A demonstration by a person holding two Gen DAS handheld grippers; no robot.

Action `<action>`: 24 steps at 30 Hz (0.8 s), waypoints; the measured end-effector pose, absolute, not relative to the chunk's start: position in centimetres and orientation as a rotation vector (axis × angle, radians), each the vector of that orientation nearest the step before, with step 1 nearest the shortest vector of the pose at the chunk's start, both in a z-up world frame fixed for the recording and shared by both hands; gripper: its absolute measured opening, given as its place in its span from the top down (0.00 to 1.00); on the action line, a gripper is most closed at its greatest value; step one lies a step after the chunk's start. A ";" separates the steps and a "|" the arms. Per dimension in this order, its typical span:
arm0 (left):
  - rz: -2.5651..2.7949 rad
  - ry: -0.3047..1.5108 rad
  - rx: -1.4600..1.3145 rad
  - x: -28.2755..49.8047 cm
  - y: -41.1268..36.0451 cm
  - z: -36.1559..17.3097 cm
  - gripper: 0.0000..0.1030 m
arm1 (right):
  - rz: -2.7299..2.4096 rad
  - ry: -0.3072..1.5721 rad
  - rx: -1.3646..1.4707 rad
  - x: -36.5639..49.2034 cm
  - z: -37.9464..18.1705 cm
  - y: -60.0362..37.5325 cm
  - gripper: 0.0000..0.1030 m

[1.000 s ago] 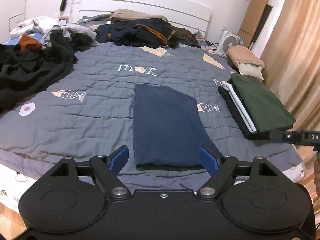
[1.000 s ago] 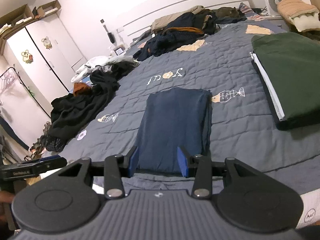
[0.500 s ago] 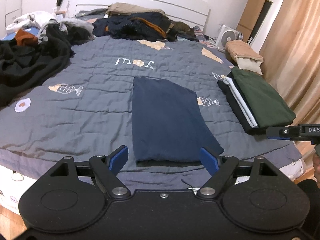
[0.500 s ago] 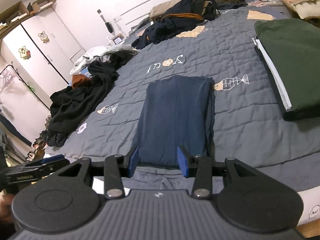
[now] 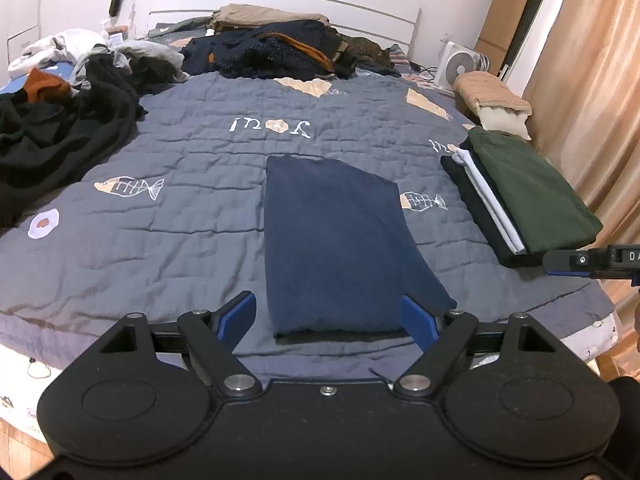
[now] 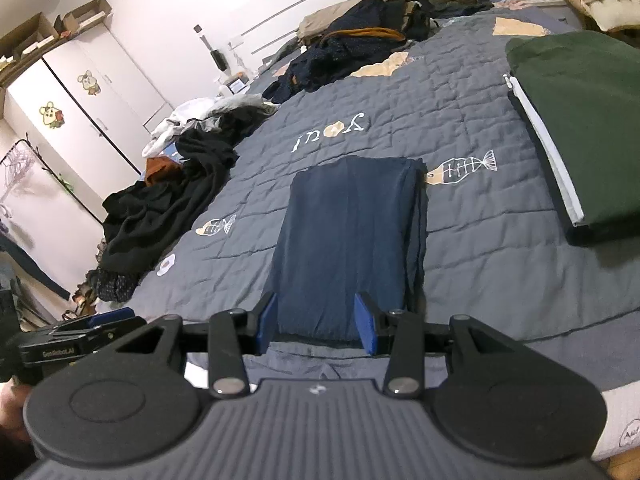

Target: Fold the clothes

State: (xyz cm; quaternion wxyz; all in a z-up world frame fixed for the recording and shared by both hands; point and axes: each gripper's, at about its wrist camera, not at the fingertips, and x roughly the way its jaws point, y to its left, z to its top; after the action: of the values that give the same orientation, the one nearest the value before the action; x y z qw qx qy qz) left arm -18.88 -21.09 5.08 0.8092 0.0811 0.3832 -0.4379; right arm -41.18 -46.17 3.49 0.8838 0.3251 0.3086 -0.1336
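Left wrist view first: your navy garment (image 5: pixel 340 240) is folded into a long rectangle in the middle of the quilt (image 5: pixel 180 220), long axis running from the near edge of the bed up toward the headboard (image 5: pixel 280 0), leaning a bit left at the far end. It's flat and smooth, with clean side edges and a thick folded edge at the near end. Your left gripper (image 5: pixel 330 318) hangs just short of that near end, jaws spread wide with nothing between them, so it's open and empty. Off to the right sits the folded stack (image 5: pixel 528 196), green on top, then white, then black underneath. The quilt has upside-down white lettering that looks like "you!", plus fish prints. At the right edge you can see your other gripper's body with "DA" on it, the rest cut off.

Right wrist view: same garment (image 6: pixel 348 248), long axis going straight away from you, and the layered fold edges show along its right side. Your right gripper (image 6: pixel 316 322) is about half open over the near end, not pinching any cloth. At the lower left, your left gripper's body reads something like "GenRobot.AI", but it's blurry. The loose black clothes pile (image 6: pixel 168 208) lies to the left.
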 end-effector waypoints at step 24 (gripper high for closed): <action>-1.030 0.882 0.254 -12.9 -30.8 2.0 0.21 | -0.293 0.695 0.782 -37.0 -1.6 -51.8 0.60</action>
State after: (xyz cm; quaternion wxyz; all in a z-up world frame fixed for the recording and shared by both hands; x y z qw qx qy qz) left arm -12.86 -30.80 2.05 0.7714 0.1171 0.4068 -0.4751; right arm -36.98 -51.77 -1.59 0.8561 0.3721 0.3305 -0.1392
